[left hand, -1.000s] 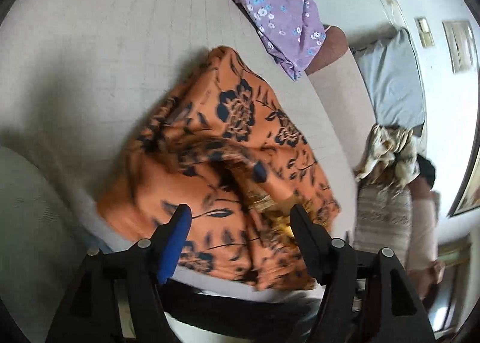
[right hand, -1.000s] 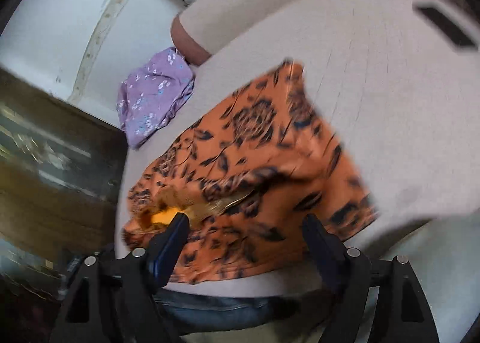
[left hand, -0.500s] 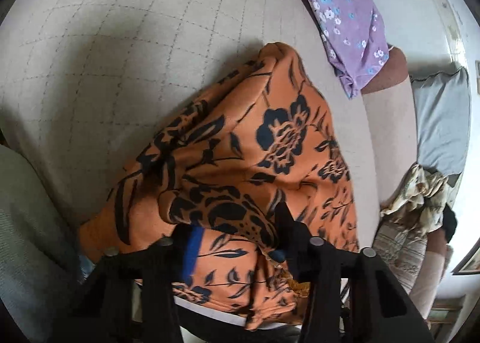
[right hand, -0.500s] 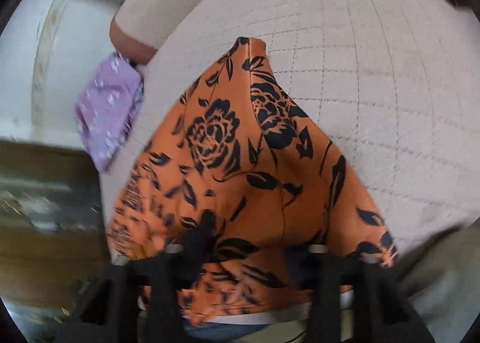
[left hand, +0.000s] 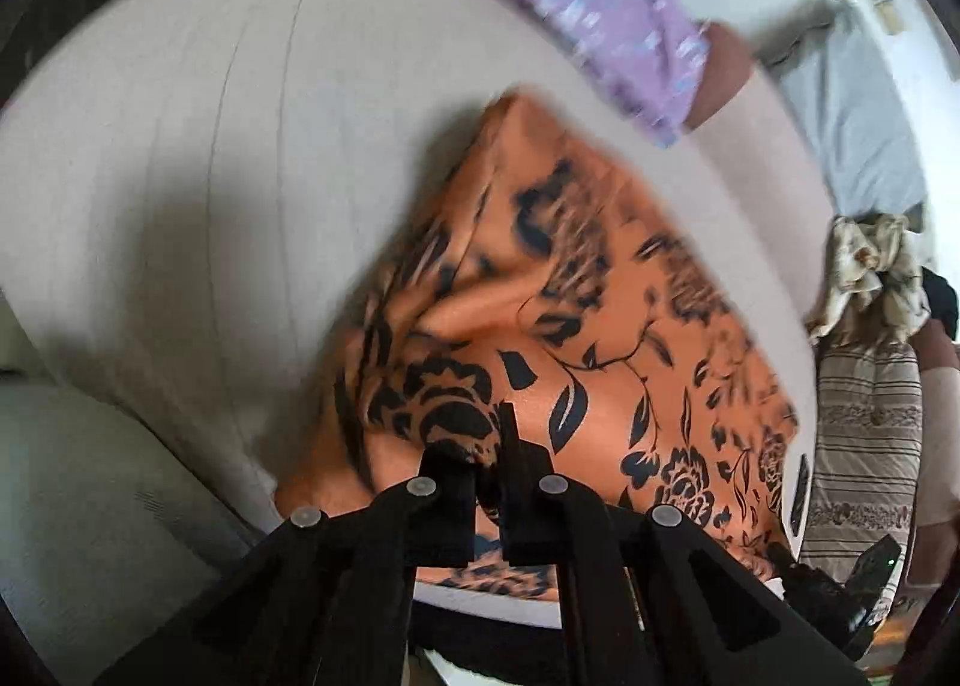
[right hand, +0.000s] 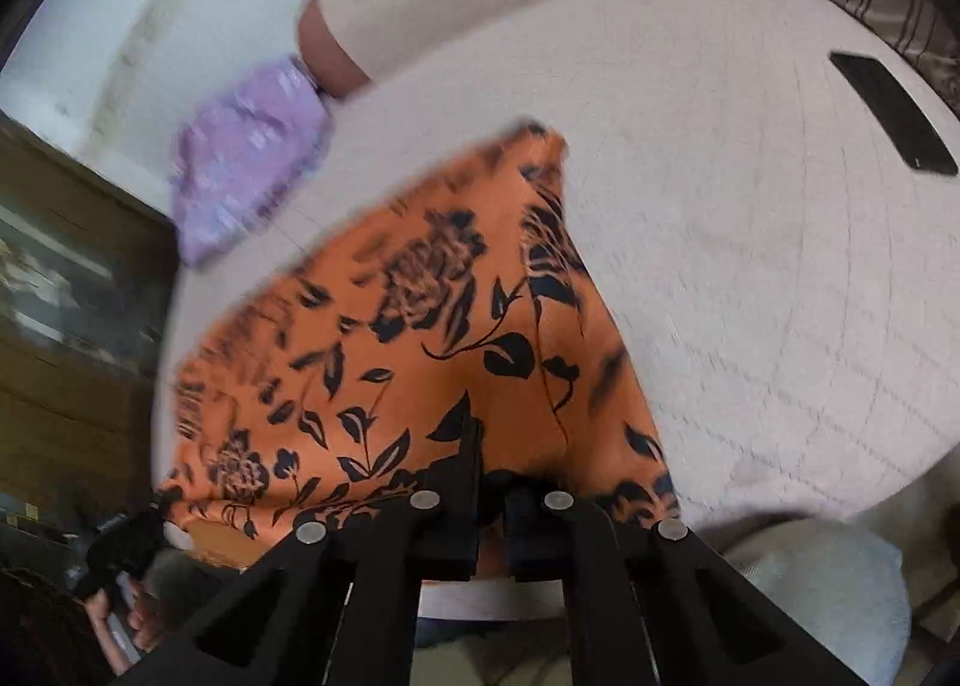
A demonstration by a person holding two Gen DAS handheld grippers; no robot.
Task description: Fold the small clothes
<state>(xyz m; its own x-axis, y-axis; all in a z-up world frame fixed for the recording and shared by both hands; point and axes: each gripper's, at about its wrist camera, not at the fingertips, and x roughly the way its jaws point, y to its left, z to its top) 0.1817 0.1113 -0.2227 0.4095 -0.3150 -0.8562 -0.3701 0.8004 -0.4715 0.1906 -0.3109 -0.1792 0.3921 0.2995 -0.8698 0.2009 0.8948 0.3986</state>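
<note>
Between the fingers of each gripper sits a pinch of cloth: left gripper (left hand: pixel 489 449) w/ jaws together on the near edge of the orange floral garment (left hand: pixel 576 338), right gripper (right hand: pixel 489 476) likewise clamped on that edge further along. Two holds apart on one hem, prob. so the edge can be carried over as one straight line for a fold. Garment's far part lies on the pale quilted bed surface (right hand: pixel 750 278), near part raised at the jaws, rumpled on left side. Beyond it, well apart, a lilac floral garment (right hand: pixel 246 158) at the bed's far edge, likely next or done — can't tell. Black phone (right hand: pixel 891 110) lies off to the right.
</note>
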